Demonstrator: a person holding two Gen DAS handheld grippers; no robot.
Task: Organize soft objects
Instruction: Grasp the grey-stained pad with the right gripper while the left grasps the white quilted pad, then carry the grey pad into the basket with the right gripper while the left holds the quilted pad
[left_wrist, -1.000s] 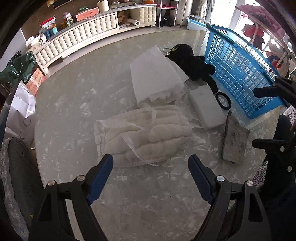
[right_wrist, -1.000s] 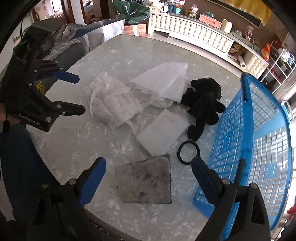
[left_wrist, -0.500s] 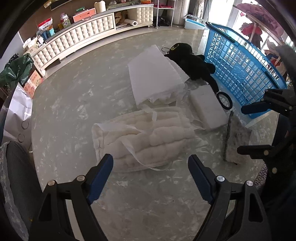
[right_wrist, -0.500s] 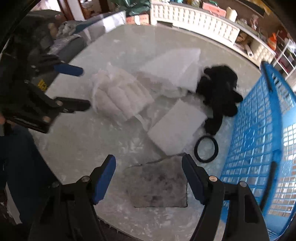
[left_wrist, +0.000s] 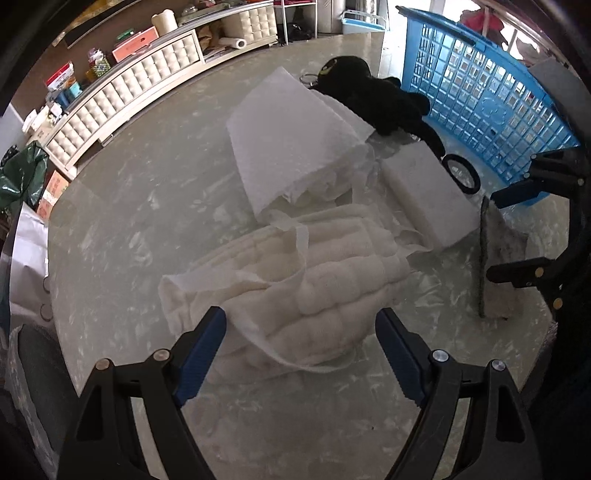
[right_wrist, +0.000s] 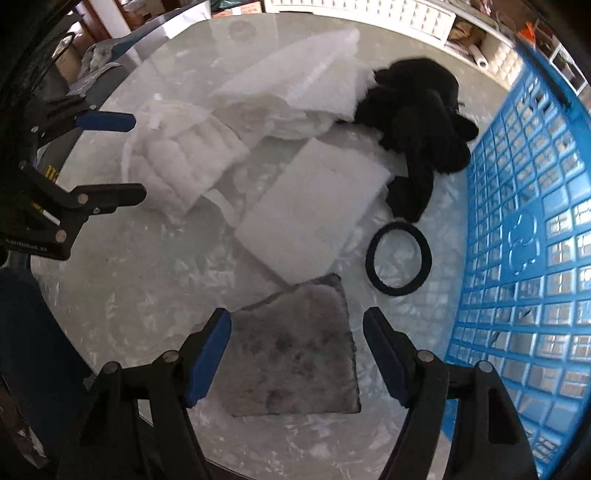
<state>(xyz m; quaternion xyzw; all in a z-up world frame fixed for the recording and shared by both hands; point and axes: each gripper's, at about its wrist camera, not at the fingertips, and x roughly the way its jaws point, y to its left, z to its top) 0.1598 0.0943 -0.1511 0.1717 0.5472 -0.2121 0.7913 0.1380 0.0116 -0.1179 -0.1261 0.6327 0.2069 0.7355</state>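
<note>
I work over a round marbled table (left_wrist: 122, 206) with a glossy top. Beyond it, at 10 to 12 o'clock in my left view, runs a long cream tufted cabinet (left_wrist: 122, 92) crowded with boxes and bottles; a green bag (left_wrist: 18, 181) sits at 9 o'clock.

My left hand-held gripper (left_wrist: 301, 334) is spread wide and holds nothing. The white quilted bundle (left_wrist: 295, 280) lies right between its blue fingers (left_wrist: 201, 345), just ahead at 12 o'clock, loose strips trailing over it. Past it at 12 o'clock lies a folded white sheet (left_wrist: 291, 147), and at 1 o'clock a white foam block (left_wrist: 424, 192).

A black plush toy (right_wrist: 417, 122) lies at 1 o'clock in my right view, its limb reaching down to a black elastic ring (right_wrist: 398, 258). The blue basket (right_wrist: 535, 258) fills the 3 o'clock side, standing on the table's edge.

My right hand-held gripper (right_wrist: 297, 334) is also wide and empty. The grey fuzzy pad (right_wrist: 295, 354) lies flat between its fingers, near side under them; whether they touch it I cannot tell.
</note>
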